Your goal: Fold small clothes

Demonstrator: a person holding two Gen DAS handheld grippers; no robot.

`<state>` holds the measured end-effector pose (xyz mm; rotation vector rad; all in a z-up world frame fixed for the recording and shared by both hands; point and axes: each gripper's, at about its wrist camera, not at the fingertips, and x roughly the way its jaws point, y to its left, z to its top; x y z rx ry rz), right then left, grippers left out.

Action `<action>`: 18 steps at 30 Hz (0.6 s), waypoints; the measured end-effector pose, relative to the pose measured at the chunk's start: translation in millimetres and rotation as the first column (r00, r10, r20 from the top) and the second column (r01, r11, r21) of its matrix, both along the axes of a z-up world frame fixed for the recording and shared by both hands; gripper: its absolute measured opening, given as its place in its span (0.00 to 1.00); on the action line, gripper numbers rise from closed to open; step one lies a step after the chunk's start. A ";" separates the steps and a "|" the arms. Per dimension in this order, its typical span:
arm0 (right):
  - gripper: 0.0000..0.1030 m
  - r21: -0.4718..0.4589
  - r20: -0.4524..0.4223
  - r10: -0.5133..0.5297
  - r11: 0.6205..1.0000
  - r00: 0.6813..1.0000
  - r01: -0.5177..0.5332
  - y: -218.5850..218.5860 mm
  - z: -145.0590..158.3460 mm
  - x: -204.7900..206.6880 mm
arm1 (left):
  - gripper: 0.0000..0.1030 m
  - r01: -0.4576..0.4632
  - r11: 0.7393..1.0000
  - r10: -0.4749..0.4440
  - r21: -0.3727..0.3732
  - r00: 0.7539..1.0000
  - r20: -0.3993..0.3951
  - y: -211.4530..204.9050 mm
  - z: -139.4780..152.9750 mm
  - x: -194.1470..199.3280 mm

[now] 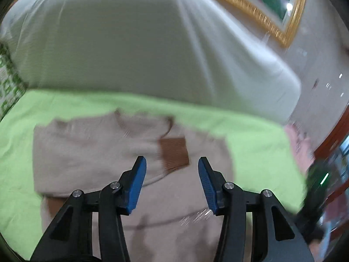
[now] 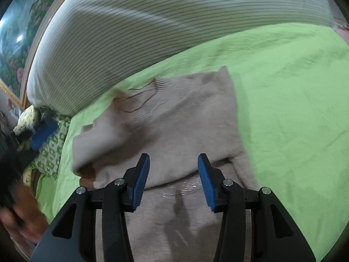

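The beige knitted sweater (image 2: pixel 178 113) is laid part-folded on the lime-green bedsheet (image 2: pixel 294 109); both the left gripper (image 1: pixel 172 163) and right gripper (image 2: pixel 173 161) are held open, empty above it. Loose folds could be dragged undone by a careless pinch

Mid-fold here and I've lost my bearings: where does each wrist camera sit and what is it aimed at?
Left wrist: on the left hand-held gripper, angled down at the beige sweater on the green sheet; its open blue fingers show.
Right wrist: on the right hand-held gripper, angled down at the same sweater; its open fingers and a hand at lower left show.
Shared: sweater, sheet, striped pillow, gold-framed picture.
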<state>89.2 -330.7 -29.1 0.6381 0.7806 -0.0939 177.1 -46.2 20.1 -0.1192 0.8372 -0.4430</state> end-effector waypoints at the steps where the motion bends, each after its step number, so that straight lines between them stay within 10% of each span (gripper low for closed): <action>1: 0.46 0.003 -0.004 -0.006 1.000 1.000 0.006 -3.2 -2.3 -0.8 | 0.49 -0.014 1.000 0.014 0.022 1.000 -0.022 13.1 -12.2 -3.5; 8: 0.46 0.064 -0.015 0.011 0.998 1.000 -0.010 -5.3 -18.3 21.5 | 0.47 -0.258 0.915 0.291 0.310 0.955 -0.064 137.2 -79.3 -13.5; 12: 0.46 0.117 0.006 0.044 0.992 0.999 -0.045 5.5 -25.8 60.0 | 0.47 -0.351 0.870 0.410 0.346 0.905 -0.113 190.3 -105.0 8.3; 18: 0.46 0.171 -0.070 0.039 0.985 0.997 -0.026 16.5 -61.5 126.0 | 0.48 -0.342 0.866 0.417 0.364 0.896 -0.151 189.9 -131.9 38.7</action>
